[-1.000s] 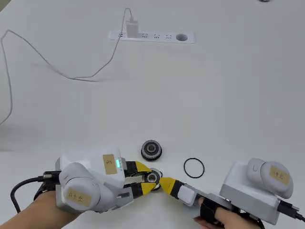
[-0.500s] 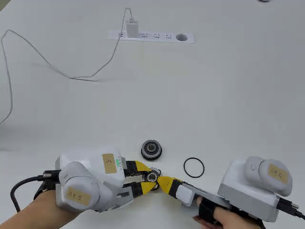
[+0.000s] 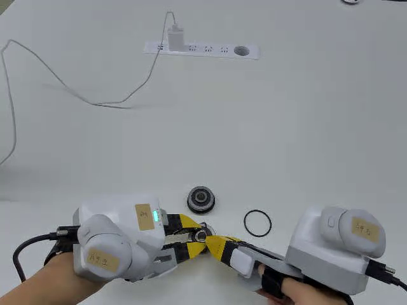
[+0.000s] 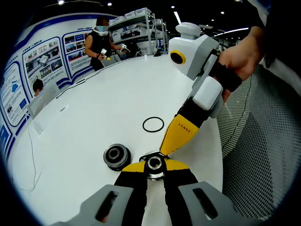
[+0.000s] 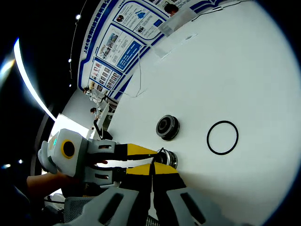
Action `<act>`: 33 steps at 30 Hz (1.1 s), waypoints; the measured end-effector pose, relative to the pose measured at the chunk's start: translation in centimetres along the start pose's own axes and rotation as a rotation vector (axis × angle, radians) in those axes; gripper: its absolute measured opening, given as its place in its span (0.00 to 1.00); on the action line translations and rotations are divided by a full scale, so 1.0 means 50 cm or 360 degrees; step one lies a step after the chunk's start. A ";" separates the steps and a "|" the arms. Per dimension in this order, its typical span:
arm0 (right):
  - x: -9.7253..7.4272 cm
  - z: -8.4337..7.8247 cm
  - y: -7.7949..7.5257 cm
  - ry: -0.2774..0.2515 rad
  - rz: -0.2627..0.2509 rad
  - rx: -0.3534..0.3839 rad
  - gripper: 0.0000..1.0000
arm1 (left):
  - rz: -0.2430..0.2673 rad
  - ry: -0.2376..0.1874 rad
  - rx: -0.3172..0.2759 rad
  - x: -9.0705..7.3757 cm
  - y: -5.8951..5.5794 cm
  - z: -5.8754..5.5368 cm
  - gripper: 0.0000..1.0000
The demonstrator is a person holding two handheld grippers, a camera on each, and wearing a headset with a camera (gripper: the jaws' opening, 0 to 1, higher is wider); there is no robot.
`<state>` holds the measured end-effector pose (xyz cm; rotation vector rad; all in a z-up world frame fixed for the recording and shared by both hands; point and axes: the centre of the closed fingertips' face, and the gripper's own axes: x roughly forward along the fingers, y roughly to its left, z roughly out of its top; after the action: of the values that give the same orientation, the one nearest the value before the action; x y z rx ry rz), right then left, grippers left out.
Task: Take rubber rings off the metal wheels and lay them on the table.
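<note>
While the left tool (image 3: 194, 237) clamps a small silver metal wheel (image 3: 202, 236), apparently steadying it, the right tool (image 3: 214, 243), jaws together, works its 4 o'clock rim.

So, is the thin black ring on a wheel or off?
Off: the ring lies flat on the table with bare tabletop inside it, apart from the wheel beside it.

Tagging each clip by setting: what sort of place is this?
Likely a showroom or lab hall: a big white table with a power strip, poster boards along the wall, and shelving behind.
</note>
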<state>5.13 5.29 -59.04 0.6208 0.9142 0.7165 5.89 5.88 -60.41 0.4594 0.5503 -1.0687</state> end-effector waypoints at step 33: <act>0.005 0.004 -0.002 -0.0024 -0.0041 0.0084 0.01 | 0.0014 0.0015 -0.0065 -0.002 0.004 0.004 0.14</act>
<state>5.41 5.38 -59.15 0.6593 0.9278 0.6653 6.06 5.90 -60.18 0.4309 0.5771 -1.0455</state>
